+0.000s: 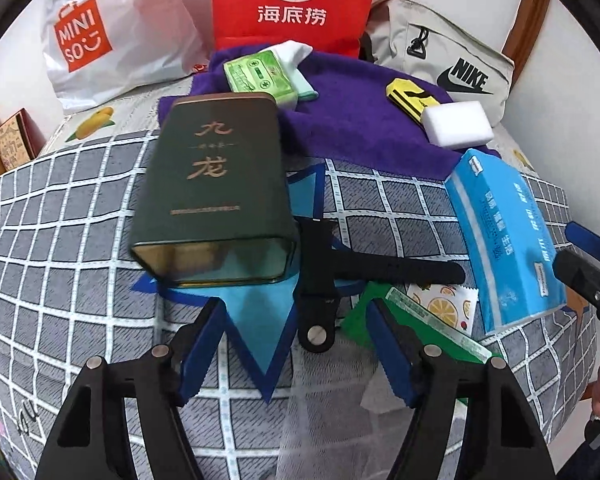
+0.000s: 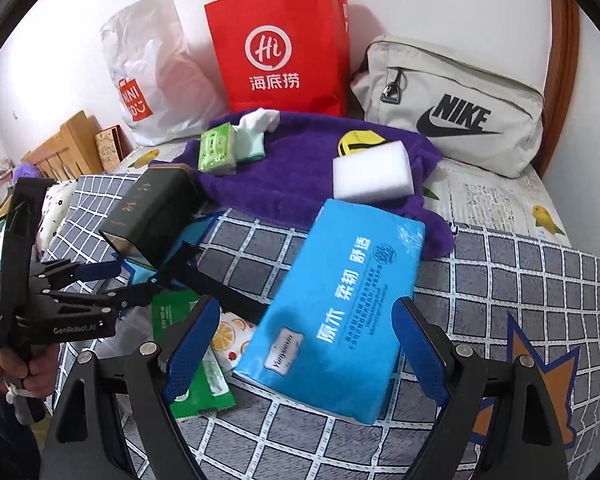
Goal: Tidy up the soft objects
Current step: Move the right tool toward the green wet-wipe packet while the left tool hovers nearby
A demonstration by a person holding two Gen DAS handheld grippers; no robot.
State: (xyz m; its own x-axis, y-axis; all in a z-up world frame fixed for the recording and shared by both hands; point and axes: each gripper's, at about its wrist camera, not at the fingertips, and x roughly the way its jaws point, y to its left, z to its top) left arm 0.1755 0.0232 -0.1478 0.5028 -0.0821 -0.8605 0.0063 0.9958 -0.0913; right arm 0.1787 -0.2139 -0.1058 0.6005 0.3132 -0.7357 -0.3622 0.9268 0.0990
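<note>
While both tools gape, the right tool [image 2: 304, 348] straddles the tissue pack [image 2: 336, 304] — untouched.

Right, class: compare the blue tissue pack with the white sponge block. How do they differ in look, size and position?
The blue tissue pack is bright blue with printed white text; the white sponge block is plain white and unmarked. The tissue pack looks clearly longer and larger than the sponge. The pack lies mostly on the checked bedcover, between the right gripper fingers; the sponge sits farther back on the purple towel. Both are rectangular blocks.
</note>
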